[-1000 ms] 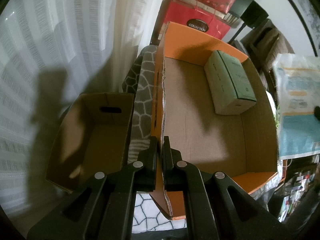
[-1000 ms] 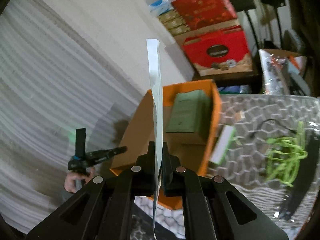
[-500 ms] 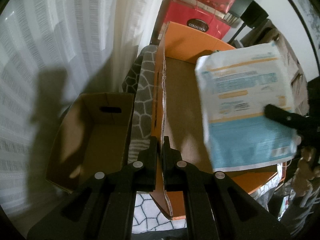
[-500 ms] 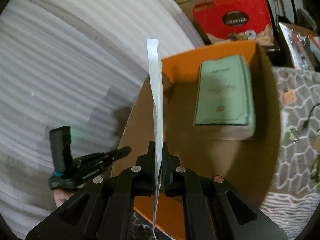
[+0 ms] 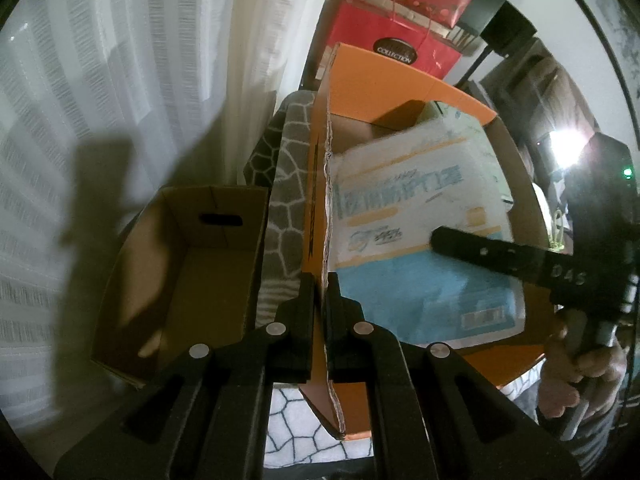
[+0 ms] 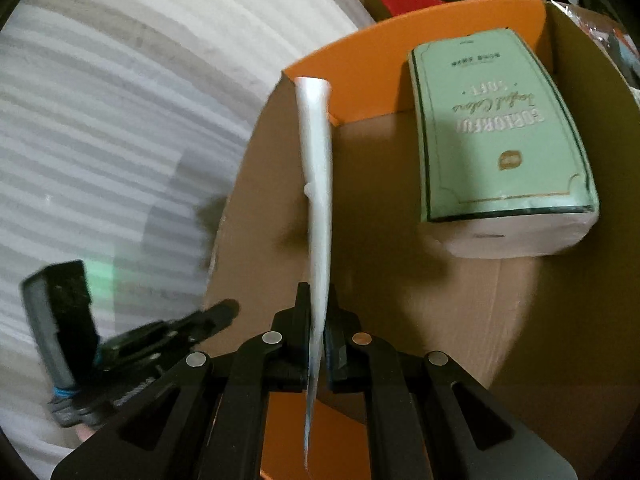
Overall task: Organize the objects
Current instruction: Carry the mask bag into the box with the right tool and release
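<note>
- A flat white-and-blue packet [image 5: 424, 240] is gripped by the right tool [image 6: 318, 312] at its lower edge; in the right wrist view it is seen edge-on as a thin white strip [image 6: 316, 168] rising from between the clenched jaws.
- In the left wrist view the packet is held over the inside of the orange cardboard box [image 5: 400, 80], its printed face up, and most of the box floor is covered from sight by it.
- A pale green tissue pack [image 6: 500, 136] lies flat on the box floor in the far right corner, just beside the far orange wall.
- The near left wall of the orange box is pinched by the left tool [image 5: 319, 308], one finger outside and one inside the torn cardboard edge [image 5: 328, 240].
- The right tool is seen in the left wrist view as a black bar [image 5: 500, 252] across the packet, with a hand [image 5: 580, 368] around its handle at the right edge.
- The box is set on a cloth with a grey-and-white stone pattern [image 5: 286, 216].
- A smaller, plain brown carton [image 5: 188, 280] stands open to the left of the cloth, near a white curtain [image 5: 140, 60].
- A red gift bag marked COLLECTION [image 5: 388, 48] stands beyond the far wall of the orange box.
</note>
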A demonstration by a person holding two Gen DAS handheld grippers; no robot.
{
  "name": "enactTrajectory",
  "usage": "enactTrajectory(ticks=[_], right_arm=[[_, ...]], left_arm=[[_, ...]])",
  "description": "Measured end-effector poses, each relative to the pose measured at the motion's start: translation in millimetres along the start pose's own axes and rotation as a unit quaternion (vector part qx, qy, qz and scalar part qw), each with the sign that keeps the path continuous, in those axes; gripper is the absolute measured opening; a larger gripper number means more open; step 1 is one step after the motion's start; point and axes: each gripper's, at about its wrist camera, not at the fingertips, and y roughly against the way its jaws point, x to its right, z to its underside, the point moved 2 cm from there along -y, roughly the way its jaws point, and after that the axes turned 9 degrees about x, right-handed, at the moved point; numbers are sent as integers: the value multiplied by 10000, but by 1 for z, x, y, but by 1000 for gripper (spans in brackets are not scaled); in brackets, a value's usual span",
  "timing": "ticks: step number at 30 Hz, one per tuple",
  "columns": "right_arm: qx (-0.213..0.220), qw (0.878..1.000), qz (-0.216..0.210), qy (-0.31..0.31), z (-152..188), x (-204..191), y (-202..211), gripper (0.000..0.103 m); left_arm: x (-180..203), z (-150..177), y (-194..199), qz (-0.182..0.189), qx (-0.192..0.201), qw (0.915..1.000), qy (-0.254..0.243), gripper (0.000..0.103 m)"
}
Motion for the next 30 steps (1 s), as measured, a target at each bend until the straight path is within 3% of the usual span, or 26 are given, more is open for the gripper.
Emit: enactTrajectory(ticks=[3,6,8,10,14,24,30], right_arm=[[-169,9996,168,180,1,-5,-5,9],[-340,9961,624,526,2,-6,-9,22],[-366,9924,899,760,3,-9,-4,52],[-261,9903,945,983,4,-11,7,62],[-132,9846,1140,1317,6,-14,34,62],[369,9828,1176,1375,-3,-4,101,63],[683,9774,1484,1344,-7,21,147,72]], left_arm=[[1,0,0,-8,-1,10000,6,4],[1,0,0,-6,-1,10000,4,4],[1,0,0,-5,-2,10000,1,4],[1,0,0,3,-6,10000,13,4],[0,0,0,-7,1,10000,5,4],[0,-2,-1,-20,-11,10000,2,4],[1,-2,-1,-17,-9,10000,11,4]])
